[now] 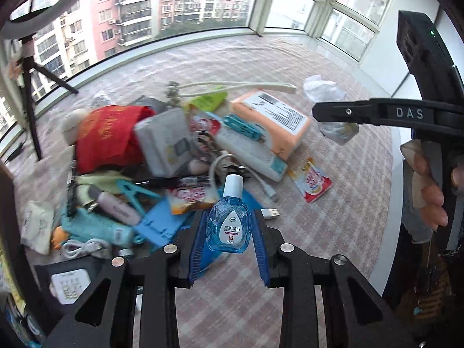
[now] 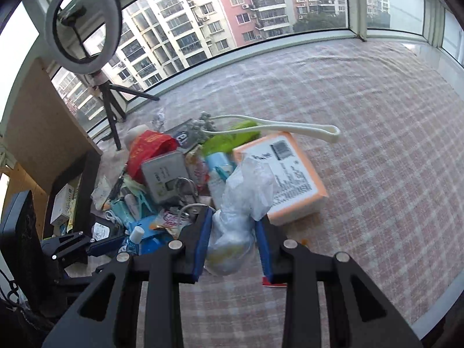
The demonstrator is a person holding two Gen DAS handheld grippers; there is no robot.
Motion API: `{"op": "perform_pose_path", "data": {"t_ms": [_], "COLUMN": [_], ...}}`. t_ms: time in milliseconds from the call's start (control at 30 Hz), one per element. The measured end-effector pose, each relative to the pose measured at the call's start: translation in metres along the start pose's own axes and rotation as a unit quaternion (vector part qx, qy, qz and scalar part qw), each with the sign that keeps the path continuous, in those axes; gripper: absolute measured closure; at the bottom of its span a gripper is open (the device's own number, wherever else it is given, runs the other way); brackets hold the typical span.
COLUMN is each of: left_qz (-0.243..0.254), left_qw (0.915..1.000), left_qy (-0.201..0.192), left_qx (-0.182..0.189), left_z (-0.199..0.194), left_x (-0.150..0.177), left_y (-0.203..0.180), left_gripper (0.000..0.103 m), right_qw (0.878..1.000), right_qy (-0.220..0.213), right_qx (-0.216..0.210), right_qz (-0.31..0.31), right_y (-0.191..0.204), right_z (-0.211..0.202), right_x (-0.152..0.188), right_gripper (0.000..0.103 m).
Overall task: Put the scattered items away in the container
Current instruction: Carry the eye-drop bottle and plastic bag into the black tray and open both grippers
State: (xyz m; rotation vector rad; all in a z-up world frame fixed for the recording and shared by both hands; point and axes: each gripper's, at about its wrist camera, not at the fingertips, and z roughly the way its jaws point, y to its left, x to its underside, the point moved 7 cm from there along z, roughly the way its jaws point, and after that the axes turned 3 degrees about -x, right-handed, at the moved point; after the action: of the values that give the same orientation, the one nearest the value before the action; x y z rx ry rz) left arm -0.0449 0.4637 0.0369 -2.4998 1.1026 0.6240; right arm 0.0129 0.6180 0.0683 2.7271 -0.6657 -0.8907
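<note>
Two things are in hand at once, and each carries its own risk. The left gripper (image 1: 229, 232) is clenched on a small blue eye-drop bottle (image 1: 228, 226), pinched across its rounded body with the white cap pointing away, above the near edge of the pile (image 1: 174, 156) of clutter. The right gripper (image 2: 233, 243) is clenched on a crumpled clear plastic bag (image 2: 240, 211), just in front of the orange tissue pack (image 2: 290, 179) that lies at the right side of that pile.

The bottle's sides are smooth and curved, so I judge it could squirt out of the blue pads if the hand swings fast or tilts. The bag is loose and floppy; only a fold of it sits between the pads, so it may slide free, or its hanging part may snag the pile and drag light packets along.

No container shows clearly in either view, so where these should go cannot be told from here; a dark box-like edge (image 2: 78, 179) left of the pile may be it. Both hands close together also risk a knock between the tools.
</note>
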Motion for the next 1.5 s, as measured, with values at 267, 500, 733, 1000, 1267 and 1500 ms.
{"op": "perform_pose_path", "data": {"t_ms": [267, 500, 733, 1000, 1267, 1500], "left_qz": [-0.092, -0.174, -0.256, -0.296, -0.301, -0.318], "left_qw": [0.9910, 0.9680, 0.9367, 0.9203, 0.9127, 0.9060], "left_qy": [-0.049, -0.067, -0.063, -0.065, -0.069, -0.070], "left_qx": [-0.085, -0.168, -0.230, -0.248, -0.267, -0.271], "left_z": [-0.067, -0.142, -0.193, -0.211, -0.214, -0.216], "left_x": [0.024, 0.084, 0.153, 0.186, 0.186, 0.188], "left_y": [0.119, 0.228, 0.307, 0.338, 0.347, 0.355], "left_gripper": [0.074, 0.073, 0.074, 0.074, 0.073, 0.066], "right_qw": [0.992, 0.967, 0.945, 0.929, 0.922, 0.923], "right_qy": [0.009, 0.040, 0.075, 0.097, 0.094, 0.082], "right_qx": [-0.078, -0.156, -0.190, -0.196, -0.197, -0.202], "right_qz": [-0.099, -0.197, -0.256, -0.299, -0.320, -0.316], "right_y": [0.145, 0.292, 0.383, 0.438, 0.467, 0.470], "right_z": [0.028, 0.055, 0.083, 0.103, 0.107, 0.102], "right_x": [-0.015, 0.015, 0.060, 0.092, 0.101, 0.096], "right_gripper": [0.073, 0.073, 0.073, 0.073, 0.049, 0.043]}}
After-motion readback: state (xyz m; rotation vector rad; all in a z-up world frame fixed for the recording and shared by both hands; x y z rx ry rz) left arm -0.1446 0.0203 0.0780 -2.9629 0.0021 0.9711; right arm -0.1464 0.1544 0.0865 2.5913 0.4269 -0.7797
